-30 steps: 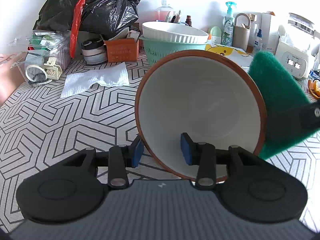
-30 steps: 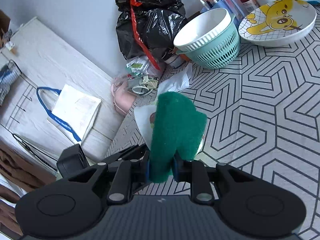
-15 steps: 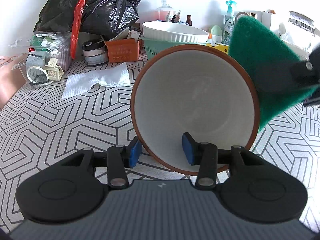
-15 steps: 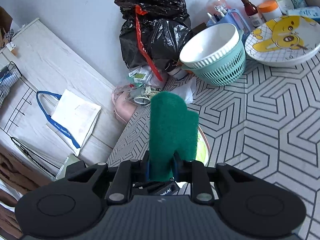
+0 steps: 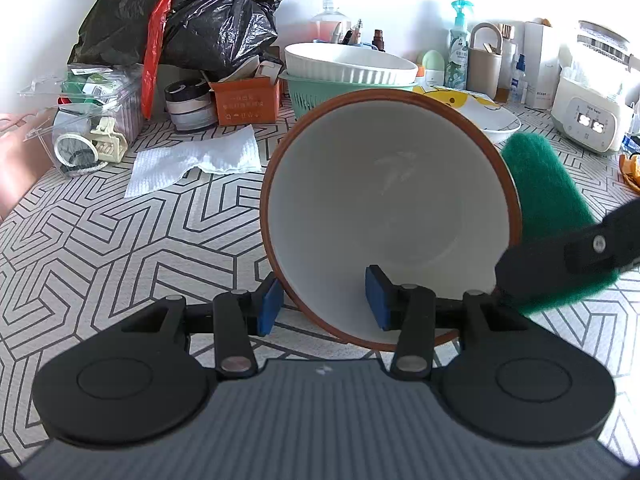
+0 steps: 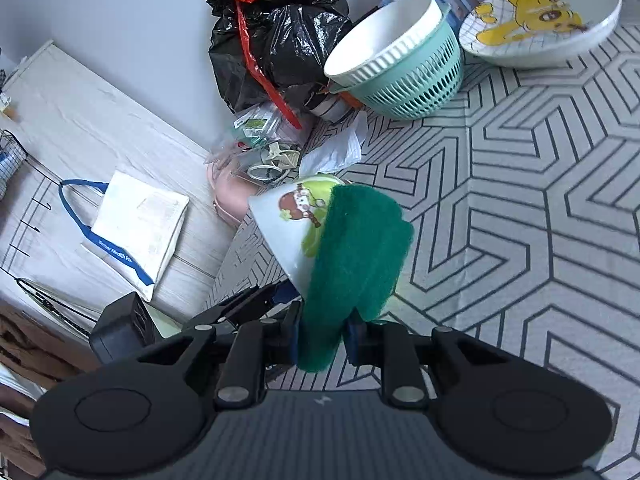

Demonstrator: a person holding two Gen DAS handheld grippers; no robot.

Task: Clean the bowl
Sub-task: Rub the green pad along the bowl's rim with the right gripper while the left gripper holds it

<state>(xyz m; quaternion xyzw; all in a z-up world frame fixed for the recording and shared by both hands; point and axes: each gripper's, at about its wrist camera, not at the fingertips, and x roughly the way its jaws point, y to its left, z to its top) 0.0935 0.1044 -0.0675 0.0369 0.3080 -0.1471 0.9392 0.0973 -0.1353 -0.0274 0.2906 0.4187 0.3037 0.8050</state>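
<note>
My left gripper (image 5: 324, 300) is shut on the rim of a white bowl (image 5: 392, 208) with a brown rim, held tilted with its inside facing the camera. One pad is inside the bowl, one outside. My right gripper (image 6: 322, 340) is shut on a green scouring pad (image 6: 356, 264). The pad (image 5: 548, 208) lies against the bowl's outer right side. In the right wrist view the bowl's outside (image 6: 288, 220) shows a cartoon print, with the pad pressed on it.
On the patterned table (image 5: 120, 232) lie a white paper towel (image 5: 196, 160), a teal basket holding a white dish (image 5: 352, 68), a cartoon plate (image 6: 548, 12), a black rubbish bag (image 5: 180, 20), bottles and a white appliance (image 5: 588, 120) at the back.
The green pad has moved down from beside the bowl's upper right rim to its lower right outer side. The bowl stays in my left gripper, tilted slightly differently.
</note>
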